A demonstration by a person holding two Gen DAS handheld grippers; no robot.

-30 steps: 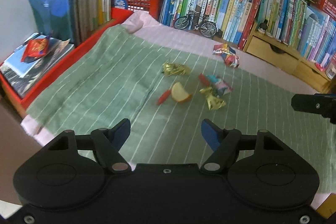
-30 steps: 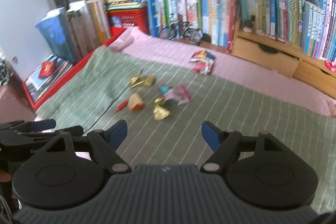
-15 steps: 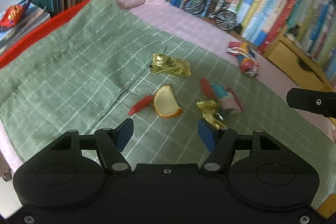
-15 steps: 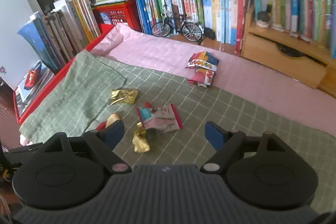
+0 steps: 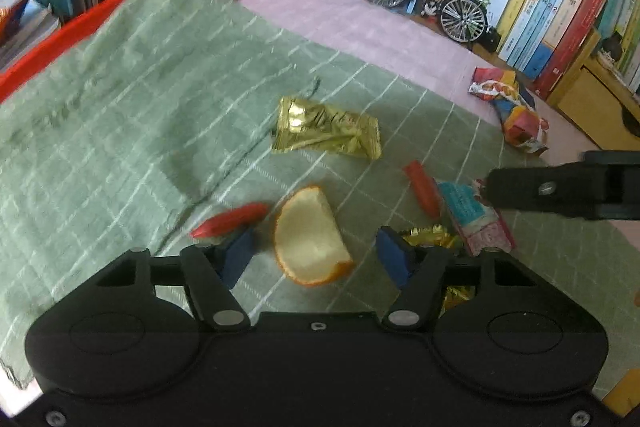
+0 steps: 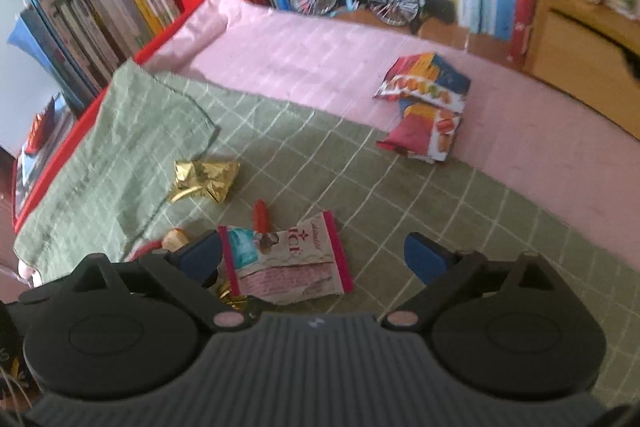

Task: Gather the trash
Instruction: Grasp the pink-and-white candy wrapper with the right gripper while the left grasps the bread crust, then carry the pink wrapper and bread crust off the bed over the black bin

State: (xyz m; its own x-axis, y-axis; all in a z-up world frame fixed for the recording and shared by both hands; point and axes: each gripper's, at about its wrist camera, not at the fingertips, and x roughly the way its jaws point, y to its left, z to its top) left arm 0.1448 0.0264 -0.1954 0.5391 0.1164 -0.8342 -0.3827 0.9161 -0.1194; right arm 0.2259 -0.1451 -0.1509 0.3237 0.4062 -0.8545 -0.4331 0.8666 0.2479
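While the left wrist view looked down at the green checked cloth (image 5: 120, 115), the left tongs (image 5: 316, 253) sat astride an orange peel (image 5: 310, 239), jaws closing but pads not yet on it, presumably to lift it as trash. I counted two red scraps: one (image 5: 230, 223) at nine o'clock of the peel, another (image 5: 422, 189) at two o'clock. One flat gold wrapper (image 5: 326, 129) lay at twelve o'clock, one crumpled gold wrapper (image 5: 430, 235) at three o'clock. The right tongs' arm (image 5: 560, 189) reached in over a pink packet (image 5: 476, 223).

In the right wrist view, the right tongs (image 6: 314, 257) stood spread and opening around that one pink packet (image 6: 288, 263), not yet touching it, likely wide because it lay flat. One colourful snack bag (image 6: 426, 107) rested apart at one o'clock on the pink sheet (image 6: 300, 63), one gold wrapper (image 6: 204, 179) at ten o'clock.
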